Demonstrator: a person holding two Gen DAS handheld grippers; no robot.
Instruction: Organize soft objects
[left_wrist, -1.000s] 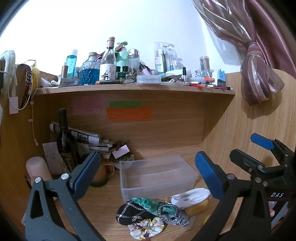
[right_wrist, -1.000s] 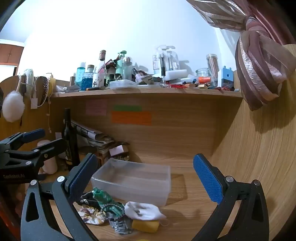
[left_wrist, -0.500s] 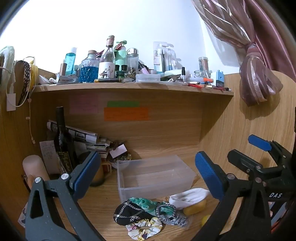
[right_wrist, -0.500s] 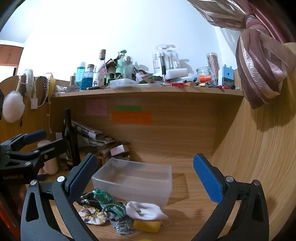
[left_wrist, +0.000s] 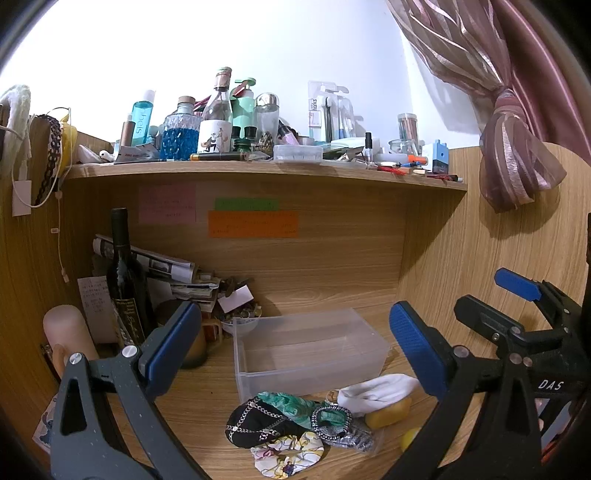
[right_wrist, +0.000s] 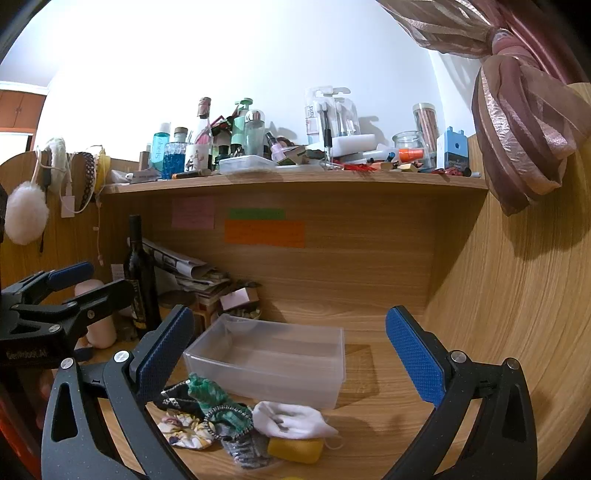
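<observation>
A clear plastic bin (left_wrist: 310, 347) (right_wrist: 269, 362) stands empty on the wooden desk. In front of it lies a pile of soft things: a black chain-print cloth (left_wrist: 255, 424), a green cloth (left_wrist: 291, 404) (right_wrist: 205, 391), a floral scrunchie (left_wrist: 286, 452) (right_wrist: 186, 430), a white cloth (left_wrist: 376, 391) (right_wrist: 291, 419) and a yellow sponge (left_wrist: 388, 411) (right_wrist: 295, 448). My left gripper (left_wrist: 291, 350) is open and empty above the pile. My right gripper (right_wrist: 288, 354) is open and empty, also above the pile. Each gripper shows in the other's view, the right (left_wrist: 517, 306) and the left (right_wrist: 55, 291).
A dark wine bottle (left_wrist: 125, 280) (right_wrist: 140, 273), rolled papers (left_wrist: 155, 262) and a pink cylinder (left_wrist: 66, 332) crowd the desk's back left. A shelf (left_wrist: 258, 170) above holds several bottles and jars. A pink curtain (left_wrist: 517, 155) hangs at the right. Sticky notes (left_wrist: 251, 223) are on the back panel.
Both views have shifted slightly; the left gripper has drifted a little to the right and the bin sits slightly lower in the right view. Both grippers stay open.
</observation>
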